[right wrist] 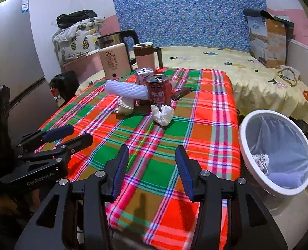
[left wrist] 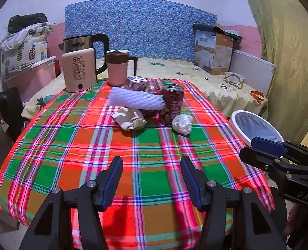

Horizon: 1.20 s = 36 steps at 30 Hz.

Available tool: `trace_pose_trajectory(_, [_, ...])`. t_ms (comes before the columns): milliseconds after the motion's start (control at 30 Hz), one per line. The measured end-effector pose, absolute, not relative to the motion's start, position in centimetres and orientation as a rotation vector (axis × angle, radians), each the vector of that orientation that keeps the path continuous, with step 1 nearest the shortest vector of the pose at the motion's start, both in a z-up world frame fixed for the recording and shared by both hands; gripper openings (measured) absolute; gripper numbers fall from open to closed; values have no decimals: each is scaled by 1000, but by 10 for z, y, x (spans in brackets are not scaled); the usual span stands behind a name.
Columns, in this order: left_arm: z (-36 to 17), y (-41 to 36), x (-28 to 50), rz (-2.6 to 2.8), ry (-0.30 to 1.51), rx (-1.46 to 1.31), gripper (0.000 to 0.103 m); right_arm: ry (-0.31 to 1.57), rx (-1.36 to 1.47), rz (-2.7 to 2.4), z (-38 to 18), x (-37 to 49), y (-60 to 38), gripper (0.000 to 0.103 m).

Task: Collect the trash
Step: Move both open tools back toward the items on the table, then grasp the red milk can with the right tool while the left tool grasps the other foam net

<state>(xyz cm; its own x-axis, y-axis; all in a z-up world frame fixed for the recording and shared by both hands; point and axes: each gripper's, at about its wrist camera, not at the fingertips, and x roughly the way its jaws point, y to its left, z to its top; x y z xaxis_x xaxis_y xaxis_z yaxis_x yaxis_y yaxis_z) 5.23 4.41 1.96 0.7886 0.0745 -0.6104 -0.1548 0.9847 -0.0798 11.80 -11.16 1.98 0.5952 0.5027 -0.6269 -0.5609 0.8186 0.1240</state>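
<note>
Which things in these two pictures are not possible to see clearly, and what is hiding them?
- Dark item behind the red can: both views, mostly hidden by the can and the white foam net.
- Bottom of the trash bin: right wrist view shows some trash inside; the liner folds cover the rest.
- Trash bin in the left wrist view: partly blocked by the right gripper.
- Print on the small carton: too small.

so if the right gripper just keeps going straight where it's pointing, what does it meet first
Probably the bare plaid tablecloth, since the right gripper tilts downward. Beyond that, the crumpled white tissue lies closest in line, ahead of the red can. Depth is hard to judge.
</note>
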Motion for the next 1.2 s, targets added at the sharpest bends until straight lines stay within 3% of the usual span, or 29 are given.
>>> trace_pose_trajectory(1000, [12, 122, 140, 102, 651, -268, 57, 713, -86, 633, 12, 208, -60, 49])
trace_pose_trajectory(1100, [11, 128, 150, 87, 641, -290, 64, 708, -84, 632, 12, 217, -56, 63])
trace_pose_trajectory(1200, [11, 134, 161, 75, 631, -309, 67, 708, -86, 639, 13, 223, -51, 65])
